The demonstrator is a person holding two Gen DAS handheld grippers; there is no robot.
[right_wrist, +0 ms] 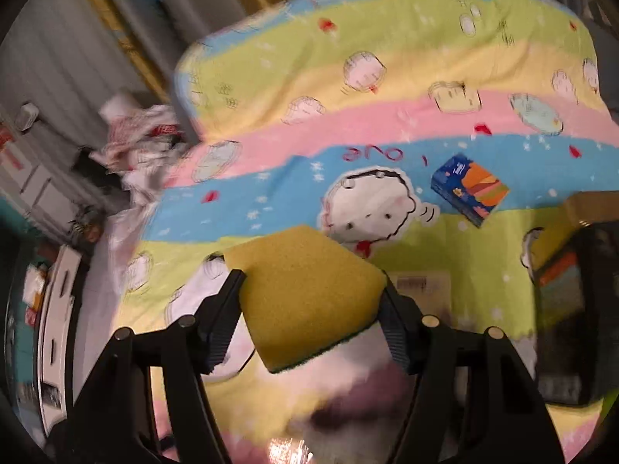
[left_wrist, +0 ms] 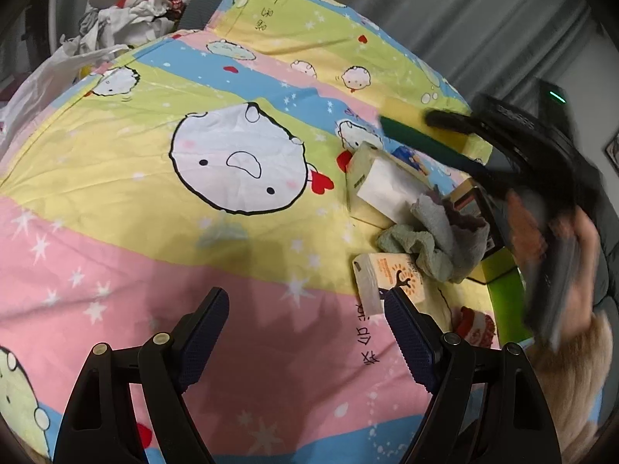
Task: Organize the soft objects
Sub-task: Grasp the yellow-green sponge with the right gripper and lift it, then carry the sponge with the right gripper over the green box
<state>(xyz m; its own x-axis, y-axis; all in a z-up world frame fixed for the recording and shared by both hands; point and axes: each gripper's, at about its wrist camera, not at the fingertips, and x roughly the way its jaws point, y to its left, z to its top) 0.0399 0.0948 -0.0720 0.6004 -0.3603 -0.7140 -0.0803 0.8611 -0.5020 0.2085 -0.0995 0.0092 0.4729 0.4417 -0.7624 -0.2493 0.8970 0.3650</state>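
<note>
Sponge (right_wrist: 305,294) is being gripped by the right tool (right_wrist: 313,301) above the bed (left_wrist: 162,255); left tool (left_wrist: 305,332) is being held released, empty. Towel (left_wrist: 437,239) and tissue packs (left_wrist: 387,278) are judged as awaiting sorting.

On your bedsheet (left_wrist: 162,228) the tissue packs cluster at the right: one tissue pack (left_wrist: 381,189) lies behind the crumpled towel (left_wrist: 433,239), another tissue pack (left_wrist: 390,278) just in front of it. Your right gripper (right_wrist: 313,290) holds the sponge (right_wrist: 305,294) above the sheet. A small box (right_wrist: 470,189) lies farther back. A clothes pile (left_wrist: 131,11) sits beyond the far left edge.
</note>
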